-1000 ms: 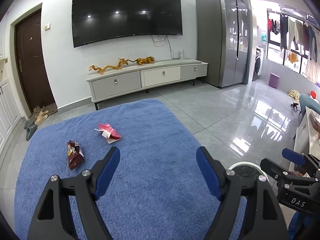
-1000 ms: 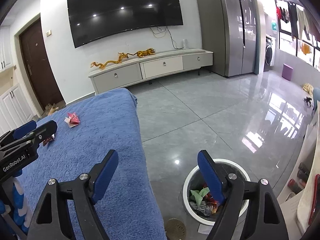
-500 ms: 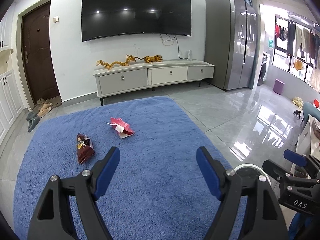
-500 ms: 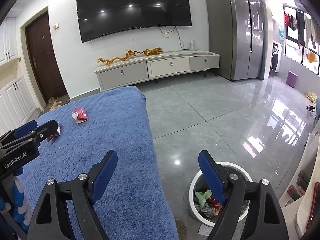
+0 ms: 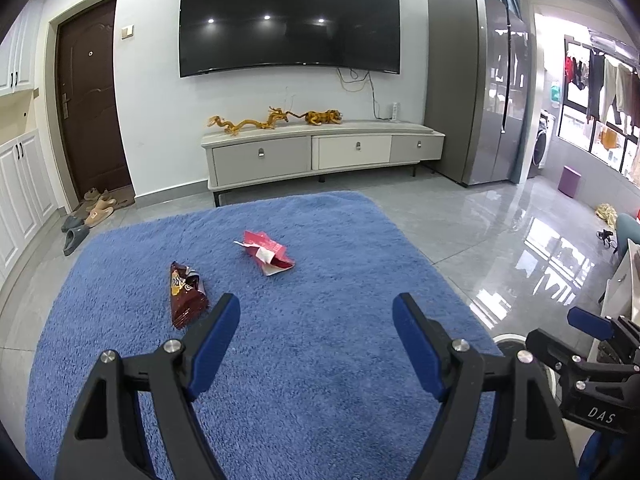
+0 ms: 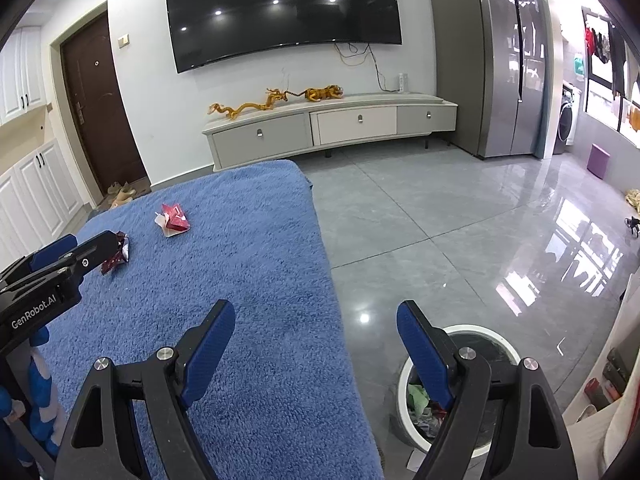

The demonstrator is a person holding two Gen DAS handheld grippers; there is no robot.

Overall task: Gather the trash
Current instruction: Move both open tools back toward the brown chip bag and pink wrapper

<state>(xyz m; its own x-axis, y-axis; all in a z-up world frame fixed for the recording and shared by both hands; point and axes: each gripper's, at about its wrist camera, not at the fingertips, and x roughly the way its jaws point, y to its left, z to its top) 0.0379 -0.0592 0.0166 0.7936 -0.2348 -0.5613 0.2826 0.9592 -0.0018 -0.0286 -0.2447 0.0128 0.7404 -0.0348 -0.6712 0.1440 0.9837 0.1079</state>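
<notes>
Here, left gripper [image 5: 316, 324] wide and empty over blue rug [image 5: 320, 380], brown wrapper [image 5: 185, 294] near-left, red wrapper [image 5: 267, 252] farther, right gripper [image 6: 316, 328] wide, empty, trash bin [image 6: 404, 376] near right.

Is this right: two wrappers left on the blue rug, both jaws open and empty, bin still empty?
Not quite: the bin is not empty; the right wrist view shows crumpled trash inside it. The rest holds: two wrappers, dark and red, lie on the rug, and the left gripper and right gripper are open and empty.
</notes>
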